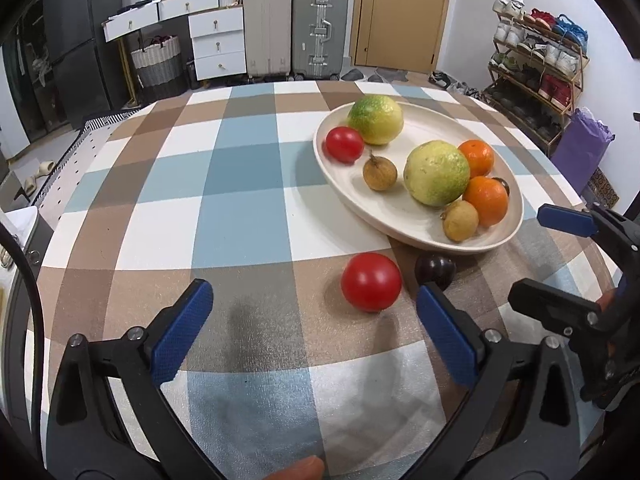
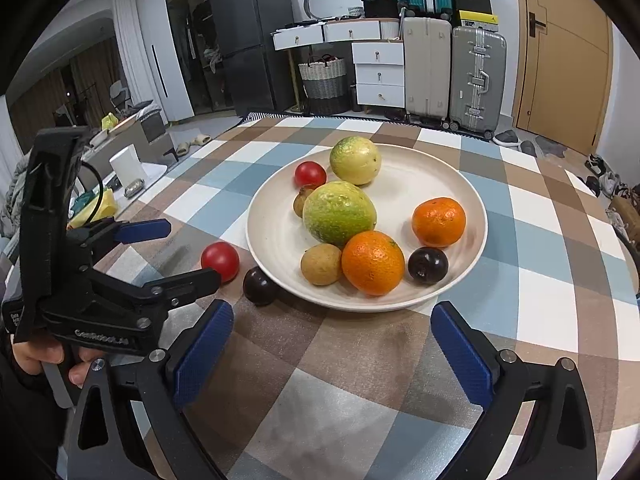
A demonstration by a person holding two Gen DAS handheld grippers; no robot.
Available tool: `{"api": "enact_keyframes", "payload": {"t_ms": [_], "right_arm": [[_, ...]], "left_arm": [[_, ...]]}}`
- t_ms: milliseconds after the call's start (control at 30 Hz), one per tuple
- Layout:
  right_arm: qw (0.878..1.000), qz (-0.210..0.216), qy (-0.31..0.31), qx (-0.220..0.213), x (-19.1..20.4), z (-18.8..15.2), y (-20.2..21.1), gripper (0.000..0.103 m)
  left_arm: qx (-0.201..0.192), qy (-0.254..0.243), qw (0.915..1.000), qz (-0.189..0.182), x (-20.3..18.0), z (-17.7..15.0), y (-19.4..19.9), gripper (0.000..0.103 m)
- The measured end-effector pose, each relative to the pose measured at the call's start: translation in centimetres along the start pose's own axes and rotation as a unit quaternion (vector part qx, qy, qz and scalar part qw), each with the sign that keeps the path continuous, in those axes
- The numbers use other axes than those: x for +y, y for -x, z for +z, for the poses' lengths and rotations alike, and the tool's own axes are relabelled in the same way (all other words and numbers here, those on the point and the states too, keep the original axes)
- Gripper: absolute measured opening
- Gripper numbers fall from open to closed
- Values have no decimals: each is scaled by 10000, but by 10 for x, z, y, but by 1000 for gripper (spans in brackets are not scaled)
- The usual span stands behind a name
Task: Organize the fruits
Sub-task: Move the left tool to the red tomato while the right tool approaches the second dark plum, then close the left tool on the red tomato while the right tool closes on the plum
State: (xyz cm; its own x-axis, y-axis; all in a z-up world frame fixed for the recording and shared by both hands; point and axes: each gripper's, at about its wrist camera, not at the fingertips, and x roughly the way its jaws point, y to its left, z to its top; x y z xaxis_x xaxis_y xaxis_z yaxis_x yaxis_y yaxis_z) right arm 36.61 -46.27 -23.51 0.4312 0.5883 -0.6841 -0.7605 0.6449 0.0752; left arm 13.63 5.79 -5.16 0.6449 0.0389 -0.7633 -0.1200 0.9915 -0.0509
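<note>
A cream plate (image 1: pixel 404 236) (image 2: pixel 472 208) on the checked tablecloth holds several fruits: two green-yellow citrus (image 1: pixel 437 173) (image 2: pixel 339 213), two oranges (image 1: pixel 486 200) (image 2: pixel 373 262), a small tomato (image 1: pixel 344 144) (image 2: pixel 310 174), brown longans (image 1: pixel 380 176) (image 2: pixel 321 264) and a dark plum (image 2: pixel 427 265). A red tomato (image 1: pixel 371 287) (image 2: pixel 220 261) and a dark plum (image 1: pixel 435 271) (image 2: pixel 260 285) lie on the cloth beside the plate's near rim. My left gripper (image 1: pixel 316 332) (image 2: pixel 176 252) is open and empty, just short of the tomato. My right gripper (image 2: pixel 332 344) (image 1: pixel 548 252) is open and empty, in front of the plate.
The round table (image 1: pixel 240 184) has a blue, brown and white checked cloth. Behind it stand suitcases (image 1: pixel 296 28), white drawers (image 1: pixel 218 44), a basket (image 1: pixel 157 65), a door (image 1: pixel 400 12) and a shoe rack (image 1: pixel 536 64). A side table with a paper roll (image 2: pixel 126 166) is at the left.
</note>
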Motion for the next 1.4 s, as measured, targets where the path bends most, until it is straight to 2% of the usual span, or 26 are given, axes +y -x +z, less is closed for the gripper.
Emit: {"api": "enact_keyframes", "payload": {"t_ms": [67, 133, 233, 467, 600, 667, 733, 1000, 1133, 1300, 1400], "right_arm": [[10000, -61, 45, 55, 2, -2, -1, 102], [9999, -105, 54, 98, 4, -3, -1, 102], [9996, -202, 121, 144, 7, -3, -3, 101], [9986, -387, 112, 344, 14, -6, -13, 101], [9983, -397, 13, 423, 17, -8, -16, 98], [9984, -358, -27, 442, 20, -9, -17, 94], [9982, -326, -72, 493, 22, -9, -19, 80], [9981, -321, -34, 523, 43, -4, -28, 72], [9976, -400, -126, 559, 49, 1, -37, 61], [9968, -559, -206, 524, 53, 2, -40, 59], [9965, -621, -216, 516, 56, 3, -40, 55]], "left_arm": [[55, -68, 10000, 26, -3, 0, -3, 92], [148, -153, 9998, 34, -6, 0, -6, 79], [232, -254, 9994, -35, -10, -1, -9, 66], [200, -320, 9991, -212, -12, -1, -9, 53], [144, -368, 9983, -421, -14, -1, -6, 30], [106, -391, 9986, -343, -15, -1, -5, 30], [90, -371, 9987, -351, -15, -2, -3, 30], [-69, -156, 9993, -326, -1, 1, 9, 29], [-173, 14, 9994, -305, 8, 3, 15, 29], [-253, 296, 9989, -279, 23, 5, 20, 29], [-281, 346, 9986, -274, 27, 5, 22, 29]]}}
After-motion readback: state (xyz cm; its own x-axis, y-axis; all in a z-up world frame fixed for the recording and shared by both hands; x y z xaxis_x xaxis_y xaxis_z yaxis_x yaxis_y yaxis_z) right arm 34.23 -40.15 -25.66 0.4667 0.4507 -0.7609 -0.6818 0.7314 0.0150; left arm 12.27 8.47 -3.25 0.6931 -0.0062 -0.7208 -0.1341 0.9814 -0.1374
